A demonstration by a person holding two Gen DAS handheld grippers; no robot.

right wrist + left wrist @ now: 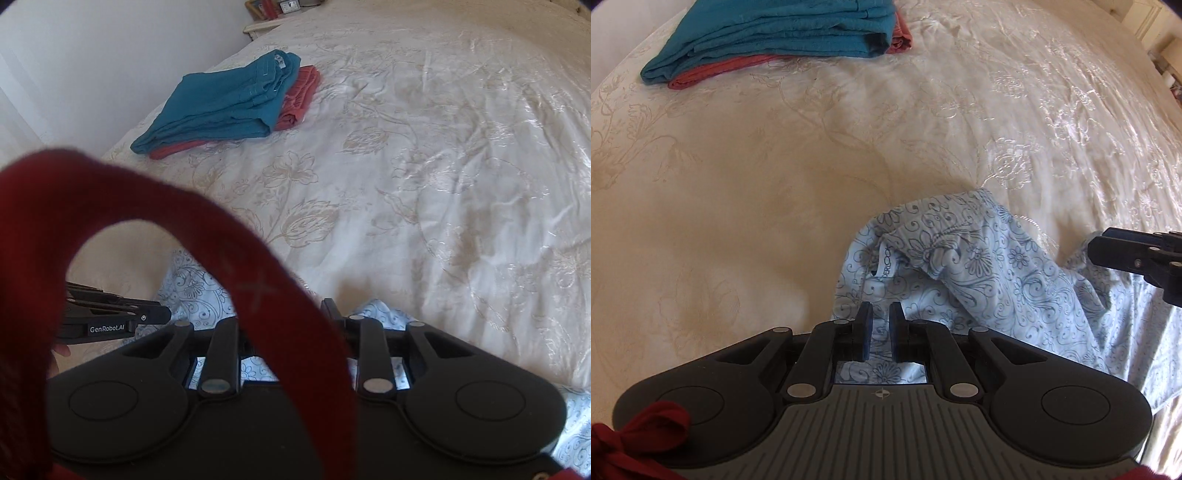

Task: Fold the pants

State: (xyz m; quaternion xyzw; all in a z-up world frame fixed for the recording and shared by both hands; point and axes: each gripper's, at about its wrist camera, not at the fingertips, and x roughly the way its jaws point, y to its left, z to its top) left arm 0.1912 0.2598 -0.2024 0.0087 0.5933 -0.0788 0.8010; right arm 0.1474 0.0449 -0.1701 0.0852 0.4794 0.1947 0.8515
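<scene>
The light blue cotton pants (990, 266) with a dark floral scroll print lie crumpled on the cream embroidered bedspread (738, 184), near the bed's near edge, their waistband turned up so that a white label (885, 258) shows. The left tool (880, 325) points down over the waistband with its blue-padded fingers (866, 328) drawn narrow, a slim gap between them; printed fabric shows in that gap and beneath the tool, but whether the pads pinch it cannot be told. The right tool (291, 317) hangs over another part of the pants; a dark red fabric loop (207, 236) crosses the lens and hides its fingertips, so its opening cannot be told from the view. In the left view it enters from the right, just above the cloth. Well apart, towards the bed's far left edge, a folded teal garment (225, 103) lies on top of a folded coral-red garment (299, 96).
</scene>
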